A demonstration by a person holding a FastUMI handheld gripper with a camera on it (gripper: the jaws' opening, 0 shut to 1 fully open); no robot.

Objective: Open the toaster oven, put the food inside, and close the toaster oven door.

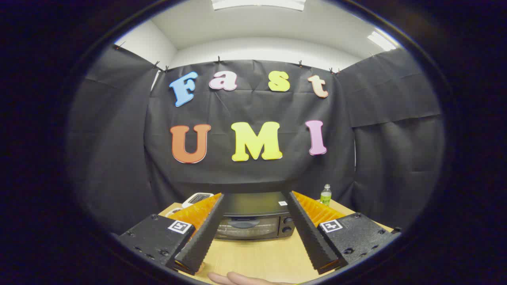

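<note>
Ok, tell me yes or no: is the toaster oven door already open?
No. The toaster oven sits beyond the open gripper with its glass door upright and flush against the front, handle at the top.

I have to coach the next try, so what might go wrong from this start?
The tongs are open and empty, with the toaster oven beyond them, its door shut; a crooked approach may miss the handle. A hand lies on the table beneath them and might be struck. A bottle beside the oven might topple.
</note>
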